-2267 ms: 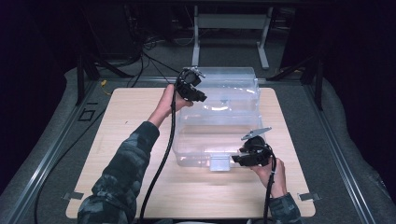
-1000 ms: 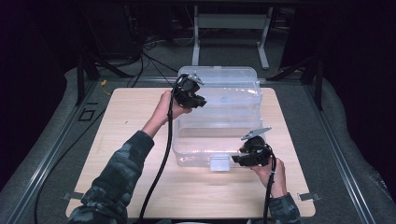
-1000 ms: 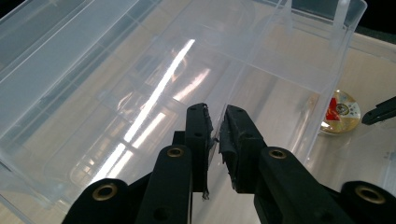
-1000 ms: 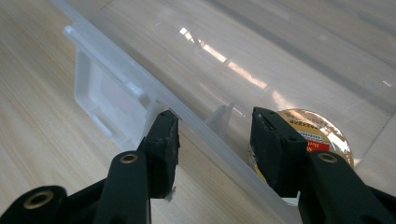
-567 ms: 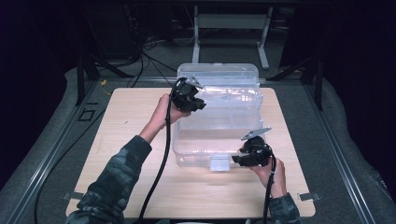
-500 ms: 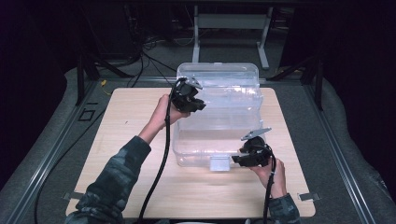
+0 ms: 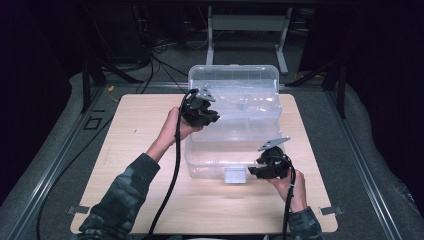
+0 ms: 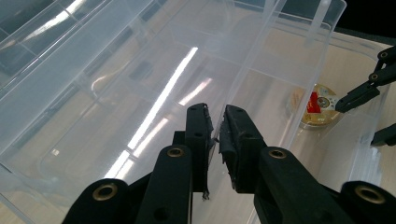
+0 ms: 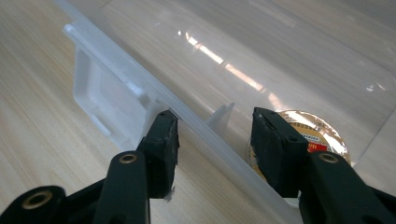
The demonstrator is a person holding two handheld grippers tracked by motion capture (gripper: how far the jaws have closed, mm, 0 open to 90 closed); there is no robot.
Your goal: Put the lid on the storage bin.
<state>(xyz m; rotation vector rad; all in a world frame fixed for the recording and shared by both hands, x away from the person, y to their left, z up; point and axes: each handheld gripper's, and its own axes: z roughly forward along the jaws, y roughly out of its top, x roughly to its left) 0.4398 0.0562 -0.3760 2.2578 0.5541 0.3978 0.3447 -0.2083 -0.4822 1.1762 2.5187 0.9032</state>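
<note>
Clear plastic box [image 7: 231,145] sits mid-table [image 7: 130,150]. Left gripper [image 7: 200,111] clenched on edge of hinged lid [image 7: 235,85], tilting it upright. Right gripper [image 7: 270,167] straddles front rim beside latch [image 9: 100,100], jaws apart, likely steadying box. 1 tape roll [image 9: 303,133] inside.

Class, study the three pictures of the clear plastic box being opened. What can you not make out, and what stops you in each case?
- Round gold-and-red item in the clear box: print too small, partly behind the right gripper; high view, glare on the plastic.
- Lid edge in the left gripper: pads cover the contact.
- White latch: too small in the high view.
</note>
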